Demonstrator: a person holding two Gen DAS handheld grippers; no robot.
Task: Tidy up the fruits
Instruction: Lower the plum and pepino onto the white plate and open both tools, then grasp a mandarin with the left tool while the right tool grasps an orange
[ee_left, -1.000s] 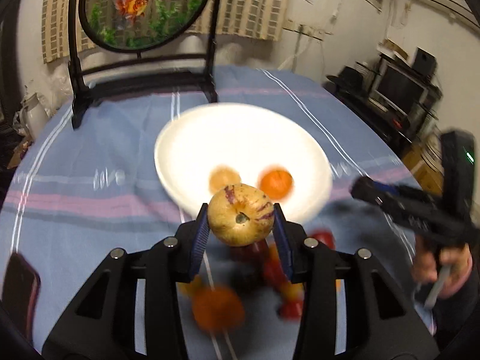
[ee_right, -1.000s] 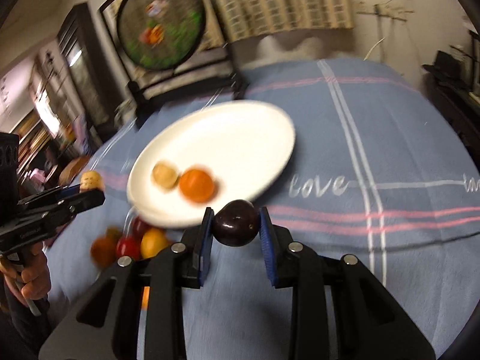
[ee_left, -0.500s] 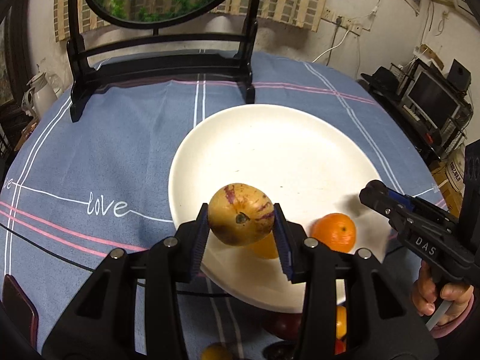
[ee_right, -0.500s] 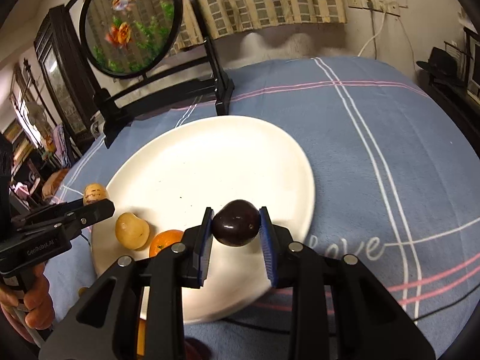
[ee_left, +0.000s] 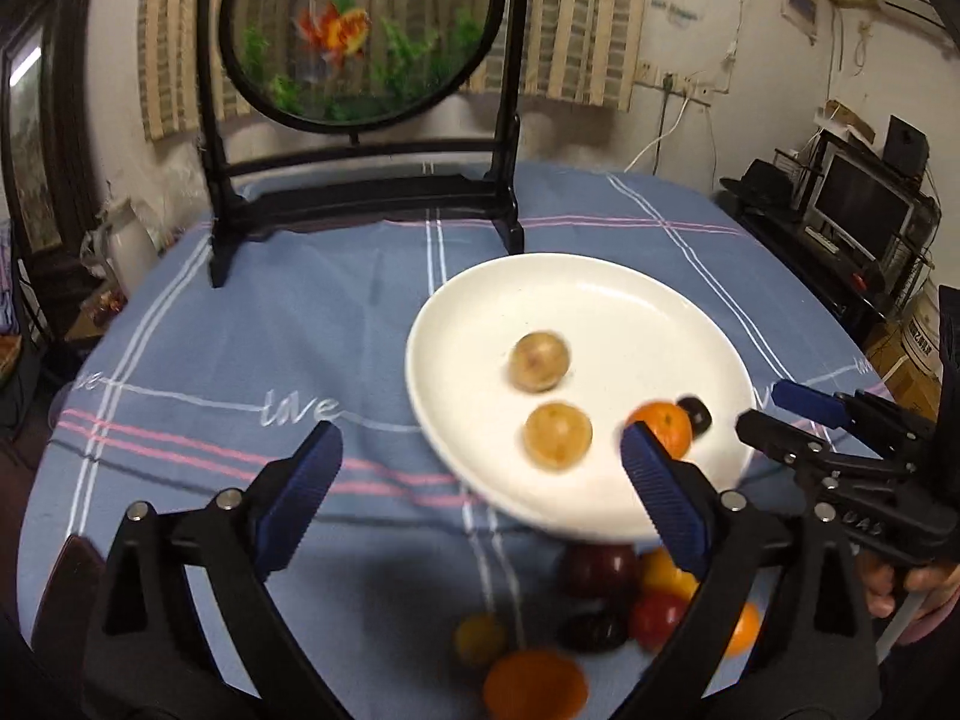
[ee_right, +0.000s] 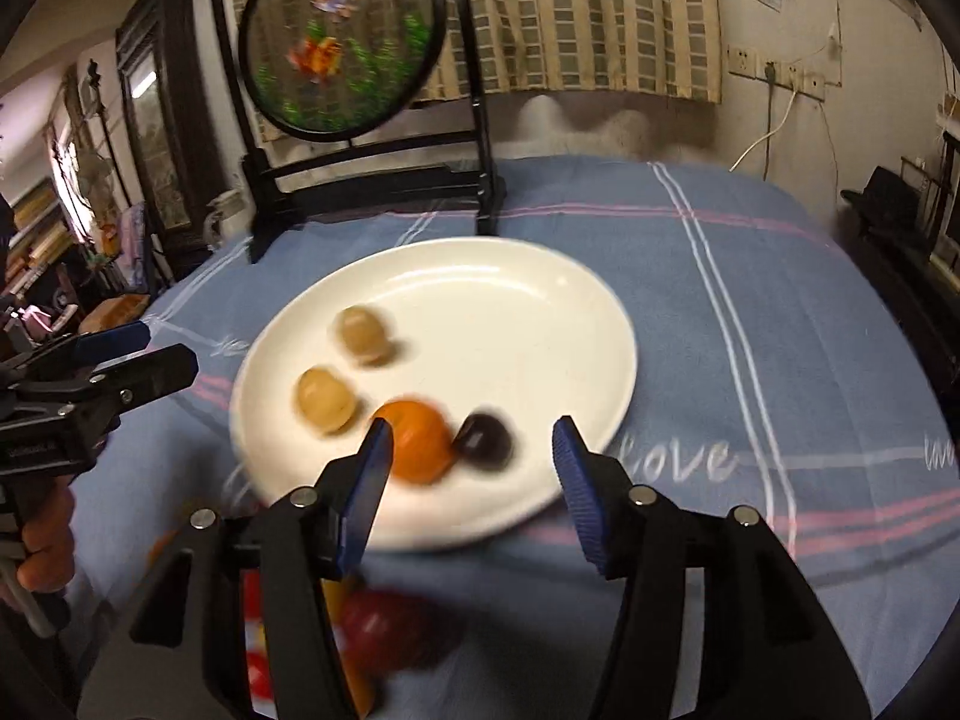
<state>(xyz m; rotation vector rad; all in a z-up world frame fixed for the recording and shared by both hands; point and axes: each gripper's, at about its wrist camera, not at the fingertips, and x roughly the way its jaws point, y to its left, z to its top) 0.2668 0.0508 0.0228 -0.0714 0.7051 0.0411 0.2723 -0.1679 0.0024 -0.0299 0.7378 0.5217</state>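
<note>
The white plate (ee_left: 600,306) (ee_right: 510,300) lies on the blue cloth. On it are a striped yellow fruit (ee_left: 539,360) (ee_right: 363,333), a plain yellow fruit (ee_left: 558,435) (ee_right: 325,399), an orange (ee_left: 660,420) (ee_right: 420,438) and a dark plum (ee_left: 695,413) (ee_right: 487,449). My left gripper (ee_left: 474,450) (ee_right: 165,348) stands wide at the plate's near left rim, its jaws opening and empty. My right gripper (ee_right: 473,429) (ee_left: 768,408) is over the plate's near right edge with its jaws opening. The plum lies on the plate beyond its pads, untouched.
Several loose fruits (ee_left: 600,576) (ee_right: 384,624), red, orange, yellow and dark, lie in a heap on the cloth just in front of the plate. A round goldfish screen on a black stand (ee_left: 360,192) (ee_right: 372,180) stands behind it. The table's right edge drops to shelves and a monitor (ee_left: 858,204).
Both grippers have let go: the striped yellow fruit and the dark plum now lie on the plate. Both sets of jaws have spread and drawn back toward the near rim.
</note>
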